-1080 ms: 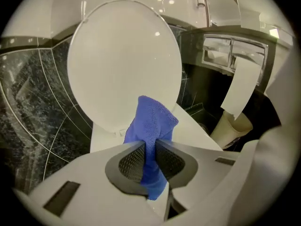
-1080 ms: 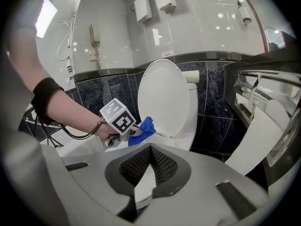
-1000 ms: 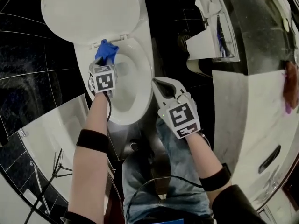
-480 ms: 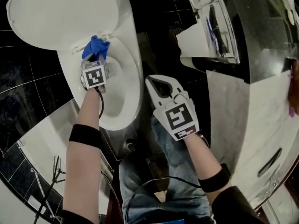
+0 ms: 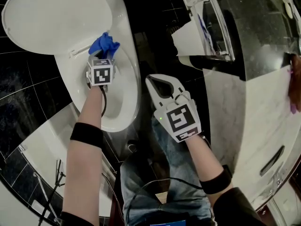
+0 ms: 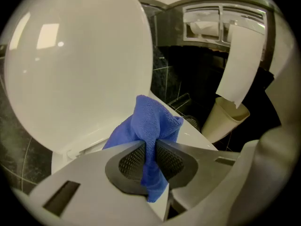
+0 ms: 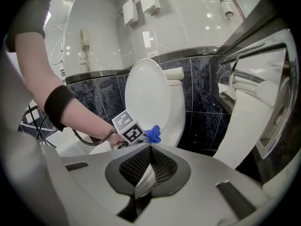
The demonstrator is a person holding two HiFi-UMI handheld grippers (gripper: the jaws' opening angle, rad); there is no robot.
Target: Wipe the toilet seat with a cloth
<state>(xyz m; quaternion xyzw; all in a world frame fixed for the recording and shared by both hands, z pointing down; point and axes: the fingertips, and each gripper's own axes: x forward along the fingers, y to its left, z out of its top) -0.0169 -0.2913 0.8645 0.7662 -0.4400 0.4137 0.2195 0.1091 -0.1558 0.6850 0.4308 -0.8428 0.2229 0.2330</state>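
Closest to us, jeans and two bare forearms with black bands.

Right gripper: jaws closed tip to tip, nothing between them. It hangs over the dark floor just right of the toilet, apart from it, and points toward the bowl.

Left gripper: reaches out over the bowl, nose down toward the back. Jaws narrow, pinched on a blue cloth. In the left gripper view a fold of cloth runs down between the pads and the rest bunches up beyond the tips.

The cloth sits at the rear of the seat, right by the hinge where the lid starts. Whether it presses on the seat or hangs just above it, we cannot tell.

Lid: raised, white, glossy, standing behind the cloth.

Further right, past the toilet: a pale bin on the floor against the dark wall, with a sheet of paper hanging from a holder above it.

Far right in the head view, a marble counter.

Walls behind the toilet: dark tile below, white above.
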